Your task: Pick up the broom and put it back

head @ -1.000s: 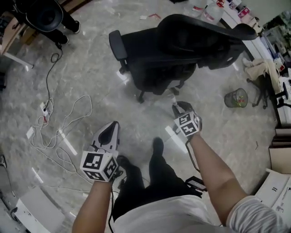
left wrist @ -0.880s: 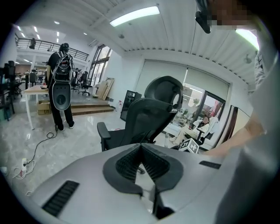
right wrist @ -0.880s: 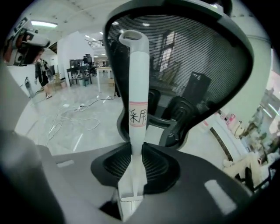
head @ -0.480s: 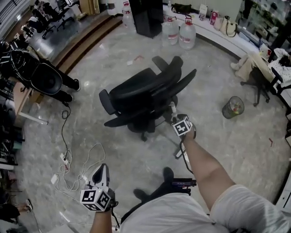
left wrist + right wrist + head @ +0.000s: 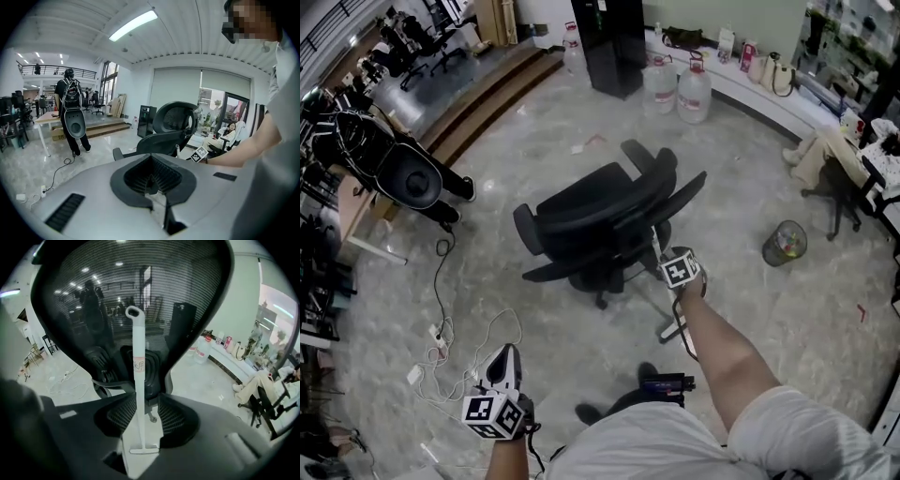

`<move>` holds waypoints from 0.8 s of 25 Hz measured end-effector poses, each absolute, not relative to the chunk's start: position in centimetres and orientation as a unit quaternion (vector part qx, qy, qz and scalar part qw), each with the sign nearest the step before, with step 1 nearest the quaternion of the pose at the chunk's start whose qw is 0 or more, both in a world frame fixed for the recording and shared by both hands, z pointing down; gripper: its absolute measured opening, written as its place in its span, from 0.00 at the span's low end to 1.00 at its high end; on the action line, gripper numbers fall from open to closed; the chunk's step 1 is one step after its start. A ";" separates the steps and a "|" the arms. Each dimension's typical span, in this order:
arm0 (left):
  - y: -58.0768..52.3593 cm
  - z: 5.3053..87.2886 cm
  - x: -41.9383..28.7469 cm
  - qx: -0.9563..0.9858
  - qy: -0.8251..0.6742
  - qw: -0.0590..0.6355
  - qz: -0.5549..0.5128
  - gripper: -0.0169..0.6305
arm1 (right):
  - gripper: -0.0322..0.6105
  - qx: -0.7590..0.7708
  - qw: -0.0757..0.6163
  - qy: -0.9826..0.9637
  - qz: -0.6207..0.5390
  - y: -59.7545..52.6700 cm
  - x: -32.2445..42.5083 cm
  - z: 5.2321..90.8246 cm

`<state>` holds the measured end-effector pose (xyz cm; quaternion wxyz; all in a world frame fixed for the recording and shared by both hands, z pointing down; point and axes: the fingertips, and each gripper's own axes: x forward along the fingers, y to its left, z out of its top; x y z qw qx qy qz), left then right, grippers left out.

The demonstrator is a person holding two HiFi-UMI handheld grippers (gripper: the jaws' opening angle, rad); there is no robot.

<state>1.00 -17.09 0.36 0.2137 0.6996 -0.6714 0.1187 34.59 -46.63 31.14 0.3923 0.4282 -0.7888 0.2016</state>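
Head view, left to right: the left gripper (image 5: 506,354) hangs low near a tangle of white cables (image 5: 455,361), its jaws closed together with nothing between them. At centre is a black office chair (image 5: 600,211), and the broom (image 5: 138,366) stands upright just in front of its mesh back. The right gripper (image 5: 140,401) surrounds the white handle. Its jaws have just been opening and stand clear of the handle on both sides. Further right sits a mesh bin (image 5: 785,242).

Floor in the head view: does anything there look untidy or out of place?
Yes. White cables sprawl in loose loops on the floor left of the office chair, and small scraps lie on it beyond the chair.
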 end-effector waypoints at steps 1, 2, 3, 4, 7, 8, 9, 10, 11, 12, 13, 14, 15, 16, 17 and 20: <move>-17.1 0.3 0.9 0.700 -0.671 0.215 0.115 0.04 | 0.27 0.427 0.385 -0.794 0.197 -46.1 34.3 30.3; -17.0 0.2 0.8 0.700 -0.671 0.216 0.111 0.04 | 0.27 0.422 0.379 -0.802 0.189 -45.3 33.8 29.3; -17.0 0.0 0.7 0.700 -0.672 0.217 0.107 0.04 | 0.27 0.413 0.374 -0.811 0.177 -44.5 33.1 28.1; -16.9 -0.3 0.5 0.700 -0.673 0.216 0.102 0.04 | 0.27 0.403 0.367 -0.823 0.161 -43.5 32.2 26.5; -16.4 -2.1 -0.9 0.702 -0.675 0.207 0.091 0.04 | 0.27 0.370 0.341 -0.857 0.113 -39.6 28.1 20.6; -16.1 -2.8 -1.5 0.704 -0.675 0.203 0.086 0.04 | 0.27 0.358 0.329 -0.868 0.100 -38.1 26.4 18.3; -15.7 -3.5 -2.1 0.705 -0.676 0.199 0.080 0.04 | 0.27 0.346 0.317 -0.879 0.088 -36.7 24.5 16.0; -15.3 -4.1 -2.6 0.707 -0.676 0.195 0.074 0.04 | 0.27 0.334 0.305 -0.889 0.077 -35.3 22.6 13.7; -15.0 -4.8 -3.2 0.709 -0.677 0.189 0.066 0.04 | 0.27 0.323 0.291 -0.898 0.066 -34.0 20.6 11.2; -14.7 -5.6 -3.8 0.711 -0.677 0.182 0.059 0.04 | 0.27 0.313 0.276 -0.907 0.054 -32.8 18.5 8.6; -14.3 -6.6 -4.3 0.714 -0.676 0.175 0.051 0.04 | 0.26 0.303 0.260 -0.916 0.041 -31.6 16.5 6.0; -13.7 -7.6 -4.8 0.717 -0.676 0.167 0.044 0.04 | 0.25 0.294 0.244 -0.924 0.028 -30.4 14.4 3.3; -13.1 -8.7 -5.3 0.720 -0.675 0.159 0.039 0.04 | 0.25 0.284 0.227 -0.931 0.017 -29.0 12.4 0.5; -12.3 -9.7 -5.8 0.722 -0.675 0.151 0.034 0.04 | 0.24 0.273 0.210 -0.939 0.008 -27.5 10.3 -2.1; -11.4 -10.5 -6.5 0.722 -0.676 0.143 0.031 0.04 | 0.22 0.260 0.194 -0.946 -0.001 -25.9 8.2 -4.7; -8.9 -11.9 -10.0 0.716 -0.687 0.120 0.032 0.04 | 0.18 0.212 0.146 -0.966 -0.027 -21.0 0.8 -10.9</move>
